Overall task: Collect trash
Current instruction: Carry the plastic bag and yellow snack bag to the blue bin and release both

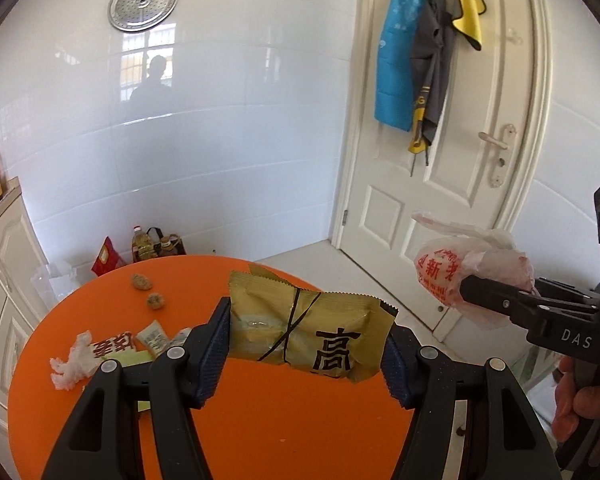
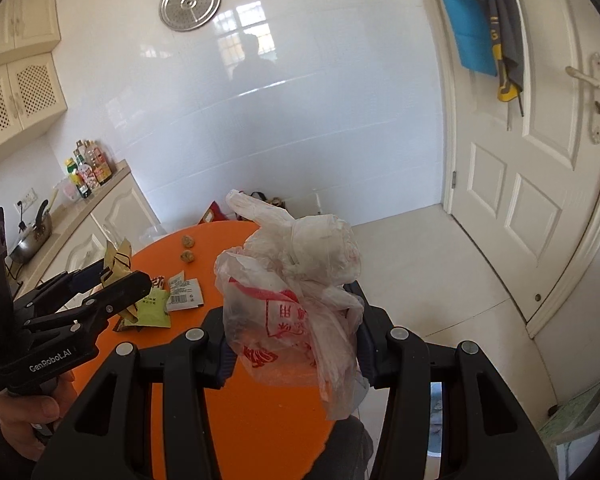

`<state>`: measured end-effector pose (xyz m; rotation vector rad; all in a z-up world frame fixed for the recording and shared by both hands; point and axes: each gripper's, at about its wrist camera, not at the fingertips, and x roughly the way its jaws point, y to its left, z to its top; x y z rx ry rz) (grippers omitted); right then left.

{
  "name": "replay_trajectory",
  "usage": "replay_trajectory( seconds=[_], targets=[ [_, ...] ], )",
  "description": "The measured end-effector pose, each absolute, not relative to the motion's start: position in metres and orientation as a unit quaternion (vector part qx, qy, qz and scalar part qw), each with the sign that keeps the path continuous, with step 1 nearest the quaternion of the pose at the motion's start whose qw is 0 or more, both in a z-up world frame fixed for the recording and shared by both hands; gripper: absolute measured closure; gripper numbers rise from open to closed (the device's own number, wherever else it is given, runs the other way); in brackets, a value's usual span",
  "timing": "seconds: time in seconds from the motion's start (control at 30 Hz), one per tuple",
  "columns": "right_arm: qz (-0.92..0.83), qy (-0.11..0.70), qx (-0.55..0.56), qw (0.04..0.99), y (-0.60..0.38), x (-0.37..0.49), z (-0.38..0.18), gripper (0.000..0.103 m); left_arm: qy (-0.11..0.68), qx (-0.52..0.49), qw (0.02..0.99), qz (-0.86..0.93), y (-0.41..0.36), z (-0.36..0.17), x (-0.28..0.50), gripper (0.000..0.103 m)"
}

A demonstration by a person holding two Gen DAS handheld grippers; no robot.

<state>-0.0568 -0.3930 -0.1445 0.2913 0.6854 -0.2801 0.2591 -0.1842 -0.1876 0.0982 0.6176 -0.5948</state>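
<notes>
Two pieces of trash are already held above the orange table [image 1: 260, 420]: a gold snack wrapper [image 1: 308, 328] is clamped in the left gripper [image 1: 306, 354], and a crumpled plastic bag [image 2: 296, 304] is pinched in the right gripper [image 2: 296, 348]. Left on the table are a tissue [image 1: 74, 360], several small packets [image 2: 176, 292] and two brown crumbs [image 1: 148, 292]. No bin is seen, so the task is judged about half done.
</notes>
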Motion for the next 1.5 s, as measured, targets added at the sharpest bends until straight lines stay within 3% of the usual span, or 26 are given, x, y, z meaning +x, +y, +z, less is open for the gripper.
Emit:
replay_trajectory(
  seconds=[0.27, 0.5, 1.2, 1.27, 1.37, 1.43, 1.5],
  targets=[
    [-0.230, 0.314, 0.160, 0.907, -0.453, -0.142, -0.131, 0.055, 0.308, 0.068, 0.873, -0.373, -0.266, -0.189, 0.248, 0.042],
    [-0.312, 0.326, 0.189, 0.872, -0.512, -0.205, -0.153, 0.055, 0.358, 0.085, 0.818, -0.442, -0.339, -0.219, 0.252, 0.041],
    [-0.349, 0.441, 0.327, 0.759, -0.638, -0.210, -0.341, 0.052, 0.576, 0.158, 0.691, -0.406, -0.520, -0.381, 0.359, 0.038],
    [-0.349, 0.445, 0.337, 0.753, -0.644, -0.211, -0.352, 0.049, 0.594, 0.162, 0.681, -0.397, -0.540, -0.390, 0.372, 0.033],
    [-0.351, 0.446, 0.345, 0.747, -0.651, -0.210, -0.365, 0.037, 0.600, 0.165, 0.680, -0.389, -0.567, -0.395, 0.384, 0.019],
    [-0.351, 0.445, 0.347, 0.747, -0.652, -0.210, -0.368, 0.021, 0.592, 0.174, 0.686, -0.386, -0.578, -0.396, 0.390, 0.014],
    [-0.355, 0.439, 0.347, 0.749, -0.653, -0.211, -0.369, 0.011, 0.587, 0.177, 0.691, -0.383, -0.581, -0.395, 0.384, 0.012]
  ],
)
